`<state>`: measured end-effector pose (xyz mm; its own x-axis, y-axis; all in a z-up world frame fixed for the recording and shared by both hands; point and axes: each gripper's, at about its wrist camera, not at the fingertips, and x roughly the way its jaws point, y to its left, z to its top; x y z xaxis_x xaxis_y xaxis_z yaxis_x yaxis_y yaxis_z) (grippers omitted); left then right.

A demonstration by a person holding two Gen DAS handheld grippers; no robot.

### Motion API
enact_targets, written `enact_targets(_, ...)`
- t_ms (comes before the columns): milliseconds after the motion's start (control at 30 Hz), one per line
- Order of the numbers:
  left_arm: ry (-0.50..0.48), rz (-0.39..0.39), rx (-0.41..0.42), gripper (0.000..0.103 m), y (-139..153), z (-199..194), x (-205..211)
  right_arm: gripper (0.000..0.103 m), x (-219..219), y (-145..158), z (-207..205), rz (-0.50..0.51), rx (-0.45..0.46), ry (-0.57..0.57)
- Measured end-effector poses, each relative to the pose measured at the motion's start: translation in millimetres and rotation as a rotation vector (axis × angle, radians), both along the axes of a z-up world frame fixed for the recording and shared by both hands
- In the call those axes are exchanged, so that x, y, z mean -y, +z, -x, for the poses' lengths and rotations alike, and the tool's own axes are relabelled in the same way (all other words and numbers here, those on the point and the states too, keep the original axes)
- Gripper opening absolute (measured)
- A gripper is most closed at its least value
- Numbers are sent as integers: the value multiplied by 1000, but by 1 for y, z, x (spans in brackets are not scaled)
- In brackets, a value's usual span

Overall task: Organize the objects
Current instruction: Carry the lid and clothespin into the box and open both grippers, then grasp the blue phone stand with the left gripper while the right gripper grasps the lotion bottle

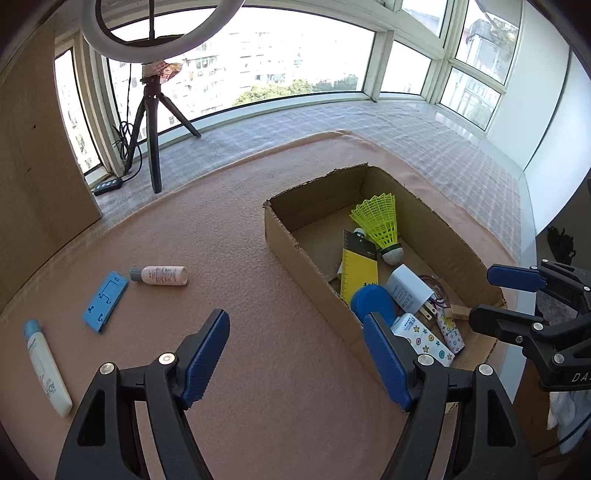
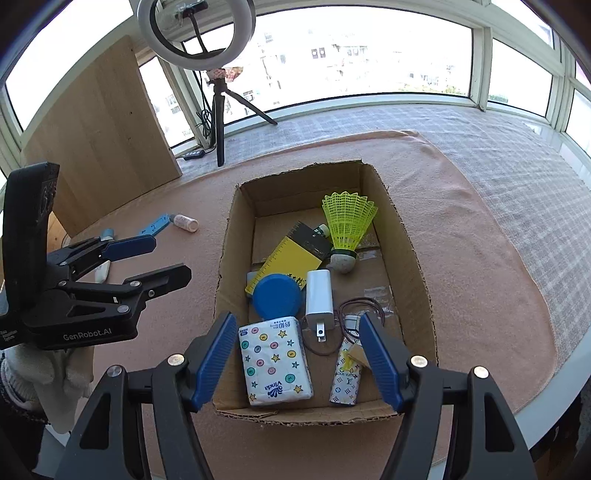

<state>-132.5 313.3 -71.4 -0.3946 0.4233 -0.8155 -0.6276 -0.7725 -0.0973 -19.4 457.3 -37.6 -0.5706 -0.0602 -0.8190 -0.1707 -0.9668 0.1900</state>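
The blue lid [image 2: 276, 297] hides part of the yellow ruler [image 2: 284, 260]; the ring light [image 1: 155, 33] is cut off at the top edge.

A pink cloth [image 1: 280, 288] carries a cardboard box [image 1: 295, 258], bottle [image 1: 162, 275], blue holder [image 1: 105, 301] and tube [image 1: 46, 369].

Ring light [image 2: 195, 33] on tripod [image 2: 221, 110], wooden board [image 2: 99, 125], checkered cloth [image 2: 498, 147] below windows [image 2: 351, 55].

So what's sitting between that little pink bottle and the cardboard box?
Nothing: in the left wrist view, only bare peach cloth stretches from the pink bottle to the cardboard box. The blue holder lies on the bottle's other side.
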Motion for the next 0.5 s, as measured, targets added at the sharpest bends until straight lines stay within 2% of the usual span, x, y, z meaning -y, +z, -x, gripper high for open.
enact_targets(300,141,28,11,78,-5,29,78,65,42,16,40,47,-28,107)
enact_targets(500,216,26,17,78,-7,56,123,65,66,22,84,66,-38,159)
